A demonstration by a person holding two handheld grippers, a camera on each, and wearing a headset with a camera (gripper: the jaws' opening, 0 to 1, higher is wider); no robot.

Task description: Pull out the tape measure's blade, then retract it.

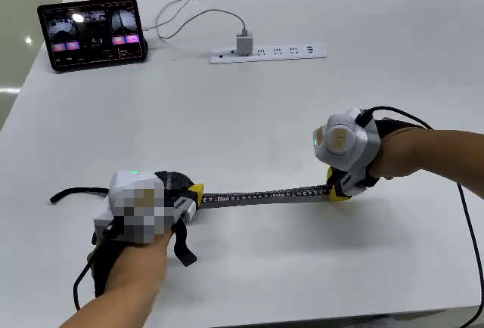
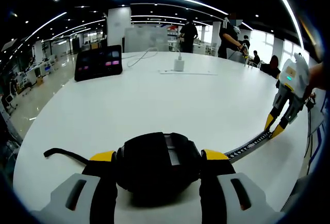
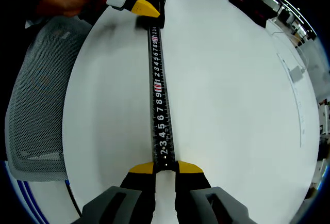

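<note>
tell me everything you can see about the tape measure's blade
The blade is a narrow black strip, metal by its look, printed with pale numerals and tick marks and a red mark at the ten. It is drawn out straight from the black case, which the left gripper clamps. It runs low along the white table. Its free end sits pinched between the yellow-tipped jaws of the right gripper. Whether it rests on the table cannot be told.

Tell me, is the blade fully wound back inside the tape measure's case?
No, the blade lies stretched along the table from the case to the right gripper, shut on its tip.
</note>
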